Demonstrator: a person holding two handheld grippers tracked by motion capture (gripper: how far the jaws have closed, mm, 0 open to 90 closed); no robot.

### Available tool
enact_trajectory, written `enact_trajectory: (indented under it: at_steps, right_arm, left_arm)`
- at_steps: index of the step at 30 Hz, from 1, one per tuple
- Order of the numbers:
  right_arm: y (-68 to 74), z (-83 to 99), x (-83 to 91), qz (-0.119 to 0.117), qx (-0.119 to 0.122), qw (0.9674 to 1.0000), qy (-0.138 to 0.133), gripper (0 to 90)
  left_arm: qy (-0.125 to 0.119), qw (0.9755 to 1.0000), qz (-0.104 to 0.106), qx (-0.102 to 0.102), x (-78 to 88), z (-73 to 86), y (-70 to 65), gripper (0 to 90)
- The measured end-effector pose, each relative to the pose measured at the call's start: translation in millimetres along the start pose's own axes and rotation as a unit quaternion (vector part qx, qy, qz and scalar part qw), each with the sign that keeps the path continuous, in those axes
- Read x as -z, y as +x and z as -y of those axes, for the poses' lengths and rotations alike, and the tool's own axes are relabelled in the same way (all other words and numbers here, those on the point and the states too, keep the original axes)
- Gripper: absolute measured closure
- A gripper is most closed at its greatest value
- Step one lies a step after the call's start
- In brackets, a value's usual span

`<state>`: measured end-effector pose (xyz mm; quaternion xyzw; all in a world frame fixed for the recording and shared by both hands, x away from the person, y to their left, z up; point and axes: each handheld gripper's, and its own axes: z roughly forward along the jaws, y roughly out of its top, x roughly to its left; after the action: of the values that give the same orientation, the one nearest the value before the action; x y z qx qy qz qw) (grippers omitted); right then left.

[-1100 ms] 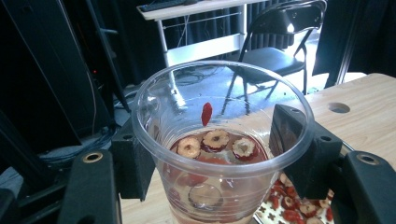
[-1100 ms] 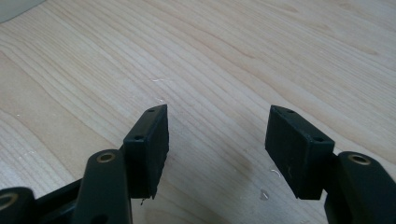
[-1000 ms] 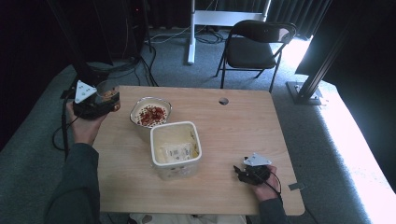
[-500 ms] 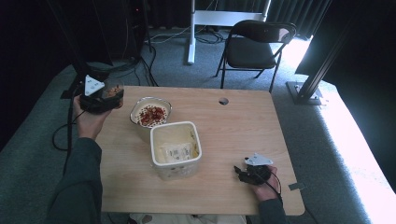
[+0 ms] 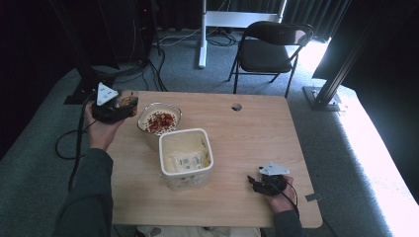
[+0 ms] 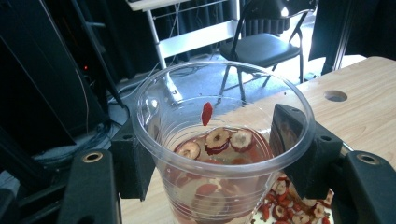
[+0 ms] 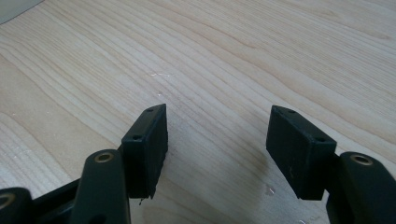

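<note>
Two tongs: left (image 6: 212,154) clamps a clear cup (image 6: 219,140); right (image 7: 217,149) gapes empty.

Clear glossy plastic cup (image 6: 219,154), matt black gripper (image 7: 217,154) pads (slightly grainy), smooth pale wood-grain table (image 7: 243,56).

Grey carpet (image 5: 306,64); black folding chair (image 5: 269,49); dark curtains (image 5: 306,12).

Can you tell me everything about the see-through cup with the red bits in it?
The cup is clear, thin plastic with a rolled rim and ridged sides. It stands about upright, gripped on both sides by the black tongs in the person's left hand. Inside lie dried fruit slices with pale middles and red skins, and one small red berry sticks to the inner wall. It is held off the table, beside a bowl with the same red bits.
</note>
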<state>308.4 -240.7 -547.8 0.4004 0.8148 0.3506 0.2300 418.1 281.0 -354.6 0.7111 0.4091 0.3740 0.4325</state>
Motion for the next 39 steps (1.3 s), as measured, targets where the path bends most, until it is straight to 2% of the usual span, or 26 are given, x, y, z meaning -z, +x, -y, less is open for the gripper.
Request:
enact_trajectory:
  at_steps: [8, 12, 15, 22, 29, 31, 36, 39]
  right_arm:
    - [0.3, 0.3, 0.2, -0.002, 0.0, 1.0, -0.001, 38.0]
    - [0.3, 0.5, 0.1, -0.003, -0.001, 1.0, -0.002, 38.1]
    - [0.4, 0.5, 0.0, -0.002, -0.002, 1.0, -0.002, 38.1]
    - [0.7, 0.2, -0.4, -0.005, -0.001, 1.0, -0.002, 38.1]
    - [1.2, 0.5, -0.1, -0.006, -0.001, 1.0, -0.002, 38.1]
    - [1.4, 0.6, 0.2, -0.005, -0.001, 1.0, -0.002, 38.1]
    - [1.5, 1.0, 0.6, -0.005, -0.001, 1.0, -0.002, 38.2]
    - [1.6, 1.5, 1.2, -0.005, -0.002, 1.0, -0.002, 38.1]
  left_arm:
    - [0.0, 0.9999, -0.01, 0.0, 3.0, -0.4, 5.6, 35.5]
    - [0.013, 0.9993, -0.023, -0.026, 1.4, -2.2, 2.6, 35.5]
    - [0.019, 0.9988, -0.026, -0.036, -0.7, -3.3, -0.4, 35.5]
    - [0.035, 0.9961, -0.04, -0.069, -5.4, -6.5, -7.3, 35.5]
    - [0.051, 0.9919, -0.055, -0.102, -8.8, -9.3, -12.1, 35.5]
    - [0.057, 0.99, -0.061, -0.114, -10.3, -9.9, -13.5, 35.6]
    - [0.072, 0.9833, -0.076, -0.149, -14.3, -11.8, -18.3, 35.6]
    - [0.077, 0.9812, -0.078, -0.159, -15.4, -13.5, -20.1, 35.6]
